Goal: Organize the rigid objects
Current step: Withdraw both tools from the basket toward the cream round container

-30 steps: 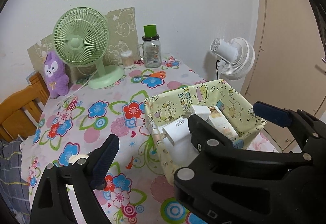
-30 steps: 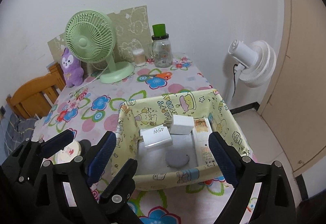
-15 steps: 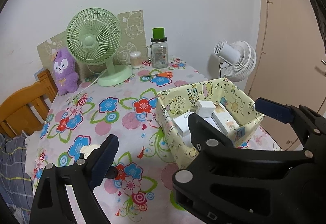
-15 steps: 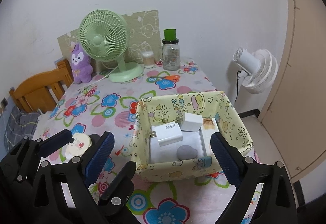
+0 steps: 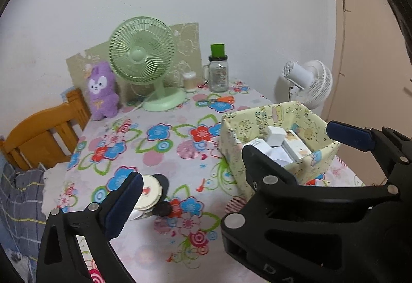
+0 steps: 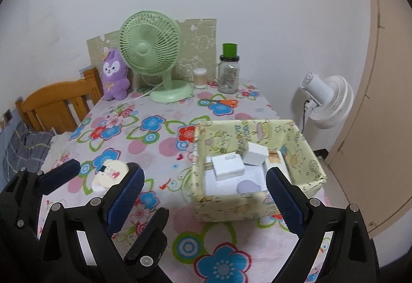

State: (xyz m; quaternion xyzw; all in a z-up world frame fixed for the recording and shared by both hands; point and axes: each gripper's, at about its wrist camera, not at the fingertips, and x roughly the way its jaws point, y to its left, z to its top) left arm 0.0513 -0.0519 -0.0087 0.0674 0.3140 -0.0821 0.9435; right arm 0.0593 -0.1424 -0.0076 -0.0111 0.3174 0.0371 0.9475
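I've pulled both grippers back from the bin [image 6: 257, 172]; the left gripper [image 5: 231, 154] and right gripper [image 6: 203, 195] hang spread, empty. The compact [image 6: 109, 174] lies left on the cloth: light, stiff, slick; I'd pinch its rim.

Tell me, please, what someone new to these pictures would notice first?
Probably the loud flower-print tablecloth, then the mint-green desk fan standing at the far edge beside a purple plush bunny. Nearer, on the right, a yellow cartoon-print fabric bin holds white charger blocks. Both claws, left and right, hang open and empty in the foreground.
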